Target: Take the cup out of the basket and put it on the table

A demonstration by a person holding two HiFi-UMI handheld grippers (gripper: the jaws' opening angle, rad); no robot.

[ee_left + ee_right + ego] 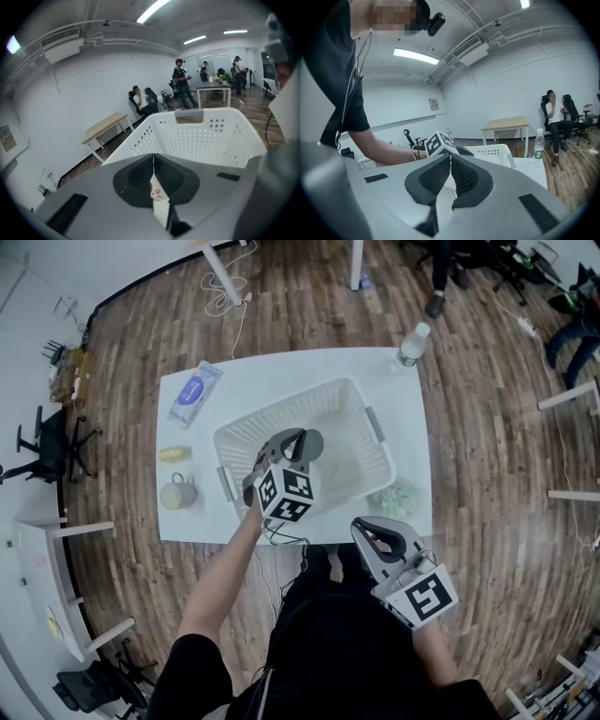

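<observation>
White table (281, 371) | left tool (153, 161) pinches cup (158, 194) over basket (281, 407) | right tool (450, 164) pressed together

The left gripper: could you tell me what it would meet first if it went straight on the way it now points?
Probably the perforated far wall of the white basket. The left gripper points down into it, though depth is unclear.
</observation>
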